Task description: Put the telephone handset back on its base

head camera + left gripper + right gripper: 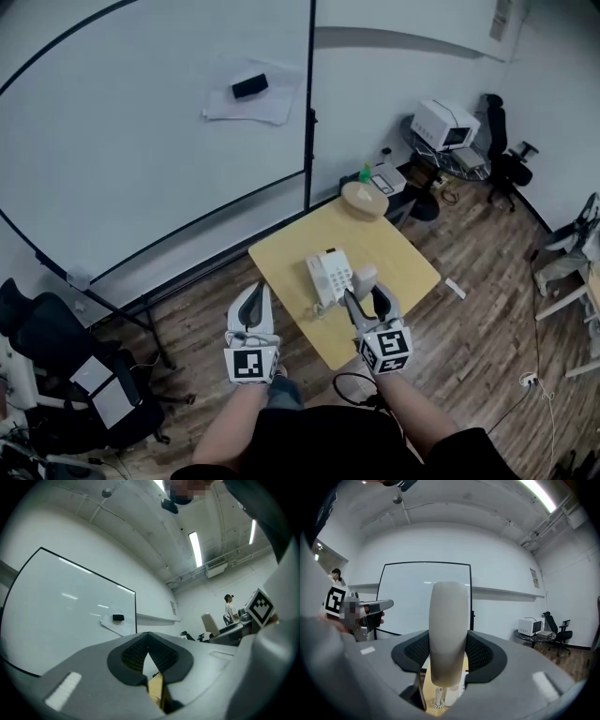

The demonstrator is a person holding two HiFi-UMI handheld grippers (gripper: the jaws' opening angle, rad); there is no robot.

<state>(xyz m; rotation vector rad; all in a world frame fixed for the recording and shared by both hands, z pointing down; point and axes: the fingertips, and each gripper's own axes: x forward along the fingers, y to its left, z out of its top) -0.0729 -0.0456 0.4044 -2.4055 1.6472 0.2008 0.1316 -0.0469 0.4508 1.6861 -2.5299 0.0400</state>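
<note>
Your handset (449,634) is cream, and so is its coiled cord (437,698). The base (330,277) is white on the pale yellow table (394,248). Your left gripper (255,298) and right gripper (367,302) are grey with black pads, and their markers (250,366) are black-and-white squares. Around the table, the floor (469,328) is brown planks. Beyond the table, the whiteboard (122,122) is white and black-framed, with a black eraser (249,87).

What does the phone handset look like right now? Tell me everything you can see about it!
The telephone handset is smooth, cream-white plastic with rounded edges. It stands upright, pinched between the dark ribbed pads of the right hand-held gripper, off its base and just to the right of it. A curly white cord hangs from its lower end toward the yellow table. Nothing else touches it.
</note>
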